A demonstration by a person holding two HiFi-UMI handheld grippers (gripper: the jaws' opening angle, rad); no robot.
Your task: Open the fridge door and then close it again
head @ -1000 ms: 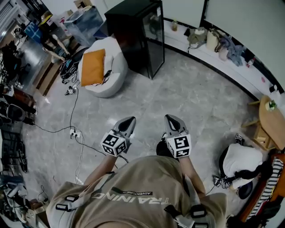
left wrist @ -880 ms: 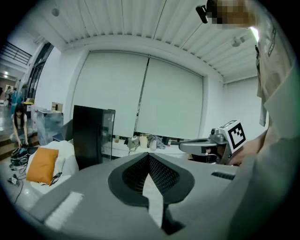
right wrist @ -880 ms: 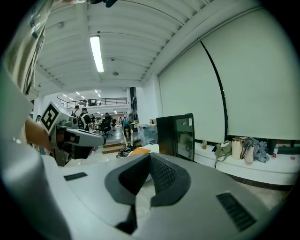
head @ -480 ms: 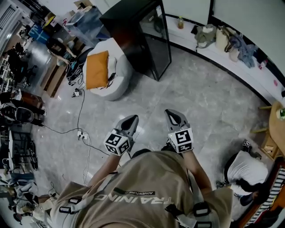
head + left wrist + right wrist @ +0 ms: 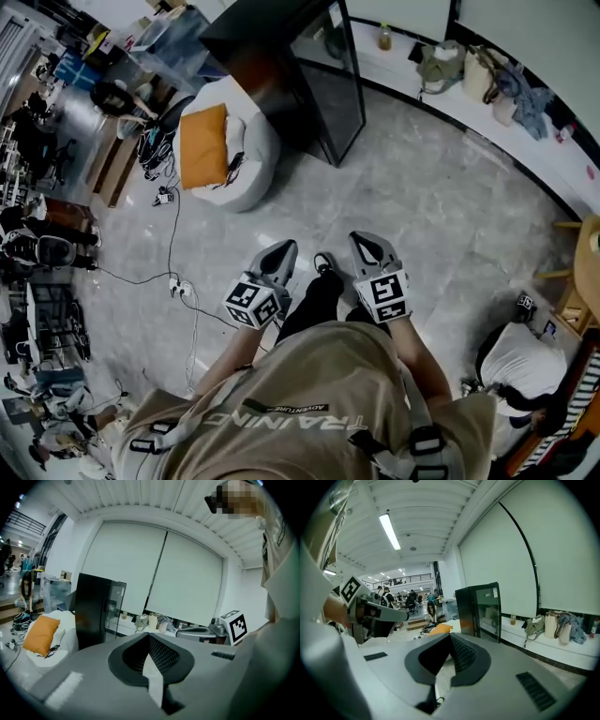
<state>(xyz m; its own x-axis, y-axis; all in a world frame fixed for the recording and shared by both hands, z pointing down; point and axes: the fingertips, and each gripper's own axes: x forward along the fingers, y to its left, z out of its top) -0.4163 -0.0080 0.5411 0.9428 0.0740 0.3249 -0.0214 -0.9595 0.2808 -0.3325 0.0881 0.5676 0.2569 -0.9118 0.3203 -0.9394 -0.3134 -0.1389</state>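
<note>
The fridge [image 5: 309,75], a tall black cabinet with a glass door, stands at the far side of the grey marbled floor [image 5: 422,187], well apart from the person and both claws. Its door lies flush with the cabinet. In the right gripper view the fridge [image 5: 480,609] carries a small white label at the top of the door, too small to read. The left claw [image 5: 278,255] and the right claw [image 5: 367,248] are held side by side just in front of the person's chest, both pointing towards the fridge. In the left gripper view the left claw's [image 5: 149,637] jaws meet at their tips with nothing between them. The right gripper view shows the same of the right claw [image 5: 450,639]: jaws together and empty. Each gripper bears a cube with black-and-white square markers, which show patterns and no words. The person's tan shirt [image 5: 300,403] has "TRAINING" in large pale letters and, smaller beside it, "ADVENTURE", both upside down in the head view. Just left of the fridge sits a white beanbag [image 5: 248,159] with an orange cushion [image 5: 203,145] on it. Bags [image 5: 441,66] and a bottle [image 5: 385,37] line the ledge along the wall.
</note>
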